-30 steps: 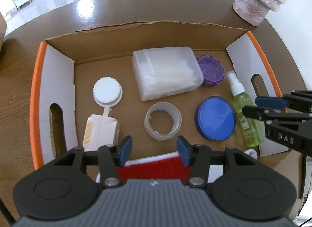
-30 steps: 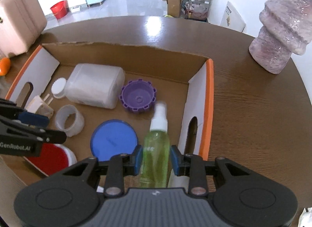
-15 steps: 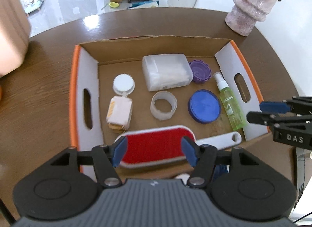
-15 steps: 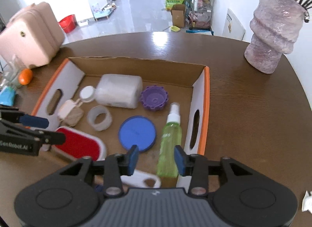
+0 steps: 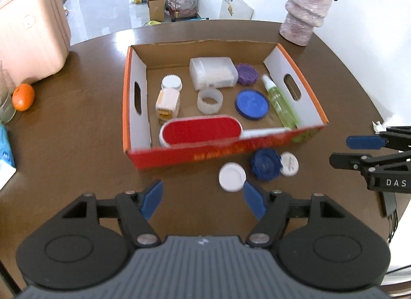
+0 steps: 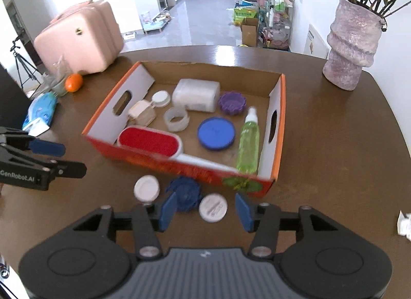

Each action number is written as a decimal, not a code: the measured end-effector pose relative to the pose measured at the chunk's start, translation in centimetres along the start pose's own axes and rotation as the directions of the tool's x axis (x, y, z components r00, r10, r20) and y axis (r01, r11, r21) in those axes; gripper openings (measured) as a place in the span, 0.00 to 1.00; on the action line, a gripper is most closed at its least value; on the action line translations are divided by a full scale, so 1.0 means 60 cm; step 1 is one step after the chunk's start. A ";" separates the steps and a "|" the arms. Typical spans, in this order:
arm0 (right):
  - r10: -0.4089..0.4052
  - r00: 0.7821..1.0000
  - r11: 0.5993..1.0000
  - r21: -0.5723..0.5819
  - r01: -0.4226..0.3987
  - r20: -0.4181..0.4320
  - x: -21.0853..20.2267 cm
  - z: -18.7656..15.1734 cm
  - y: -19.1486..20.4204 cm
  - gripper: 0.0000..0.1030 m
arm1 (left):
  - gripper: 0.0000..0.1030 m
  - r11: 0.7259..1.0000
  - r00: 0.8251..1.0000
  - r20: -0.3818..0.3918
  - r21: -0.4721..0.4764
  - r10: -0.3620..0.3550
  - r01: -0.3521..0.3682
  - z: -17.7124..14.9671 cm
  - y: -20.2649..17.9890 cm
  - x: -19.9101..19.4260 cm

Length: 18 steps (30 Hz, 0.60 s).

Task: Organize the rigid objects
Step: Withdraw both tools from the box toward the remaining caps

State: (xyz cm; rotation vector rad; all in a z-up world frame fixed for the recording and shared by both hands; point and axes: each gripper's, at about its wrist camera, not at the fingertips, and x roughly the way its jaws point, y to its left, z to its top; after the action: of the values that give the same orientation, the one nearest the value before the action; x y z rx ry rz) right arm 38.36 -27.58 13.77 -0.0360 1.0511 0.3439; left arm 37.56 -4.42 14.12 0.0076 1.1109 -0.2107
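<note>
Both my grippers, left gripper (image 5: 203, 197) and right gripper (image 6: 205, 207), have just been opening, empty; three lids sit outside the box (image 5: 221, 152).

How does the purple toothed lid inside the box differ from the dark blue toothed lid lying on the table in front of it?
The purple toothed lid sits inside the cardboard box, beside the frosted container; the dark blue toothed lid lies outside on the table, between two white caps. The purple one is pale violet; the dark blue one is navy. The purple lid shows a hollow side up; the dark blue lid's side is too blurred to tell. Both are round with notched rims.
</note>
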 end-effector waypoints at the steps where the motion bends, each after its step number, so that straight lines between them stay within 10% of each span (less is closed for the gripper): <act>1: 0.003 1.000 1.000 -0.002 -0.003 -0.002 -0.003 -0.010 0.003 0.49 | 0.70 1.000 1.000 0.001 0.000 -0.001 0.001 -0.011 -0.001 -0.005; 18: 0.006 1.000 1.000 -0.002 -0.006 -0.025 -0.032 -0.132 0.031 0.51 | 0.71 1.000 1.000 0.006 0.022 0.000 0.000 -0.137 -0.024 -0.041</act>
State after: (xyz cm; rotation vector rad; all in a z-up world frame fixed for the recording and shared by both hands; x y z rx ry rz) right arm 30.25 -27.84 11.71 -0.0388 1.0760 0.3507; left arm 28.96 -4.54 12.80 0.0269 1.1022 -0.2227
